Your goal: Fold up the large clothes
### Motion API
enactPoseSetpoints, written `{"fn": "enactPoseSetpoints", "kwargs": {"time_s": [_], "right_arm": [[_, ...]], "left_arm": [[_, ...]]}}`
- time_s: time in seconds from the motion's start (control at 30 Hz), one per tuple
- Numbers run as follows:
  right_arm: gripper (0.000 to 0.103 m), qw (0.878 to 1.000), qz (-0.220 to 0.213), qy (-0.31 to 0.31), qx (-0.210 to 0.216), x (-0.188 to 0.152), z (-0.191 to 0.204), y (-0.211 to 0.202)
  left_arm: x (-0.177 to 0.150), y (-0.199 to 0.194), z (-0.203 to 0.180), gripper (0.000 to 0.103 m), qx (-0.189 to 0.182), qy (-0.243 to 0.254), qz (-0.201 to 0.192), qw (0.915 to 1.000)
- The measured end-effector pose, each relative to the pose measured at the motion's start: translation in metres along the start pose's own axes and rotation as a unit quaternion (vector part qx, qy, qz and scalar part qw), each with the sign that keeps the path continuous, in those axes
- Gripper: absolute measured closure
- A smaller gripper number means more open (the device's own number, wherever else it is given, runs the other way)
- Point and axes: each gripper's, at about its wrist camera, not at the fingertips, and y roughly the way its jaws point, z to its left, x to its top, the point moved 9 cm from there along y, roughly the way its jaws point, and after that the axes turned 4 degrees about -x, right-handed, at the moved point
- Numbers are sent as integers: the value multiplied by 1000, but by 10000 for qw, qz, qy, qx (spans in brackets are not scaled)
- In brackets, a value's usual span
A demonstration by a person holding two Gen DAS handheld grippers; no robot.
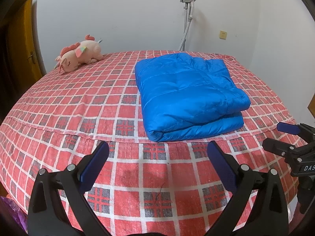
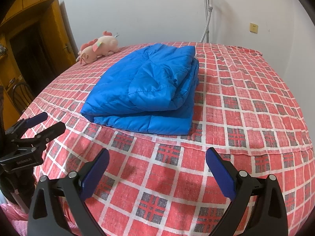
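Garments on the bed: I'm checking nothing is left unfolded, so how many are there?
1. A blue padded jacket, folded into a bundle, lies near the front edge of the plaid bed. More could be outside both views.

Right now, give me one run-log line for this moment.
jacket: folded, lying on bed | left gripper: open, clear of jacket | right gripper: open, clear of jacket | plush toy: far corner
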Motion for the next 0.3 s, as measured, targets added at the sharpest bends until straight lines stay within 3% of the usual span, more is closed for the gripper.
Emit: {"fn": "enactPoseSetpoints", "kwargs": {"time_s": [0.3], "right_arm": [[5,10000,4,-3,-4,1,0,1]], "left_arm": [[0,1,2,4,-3,-41,17,10000]]}}
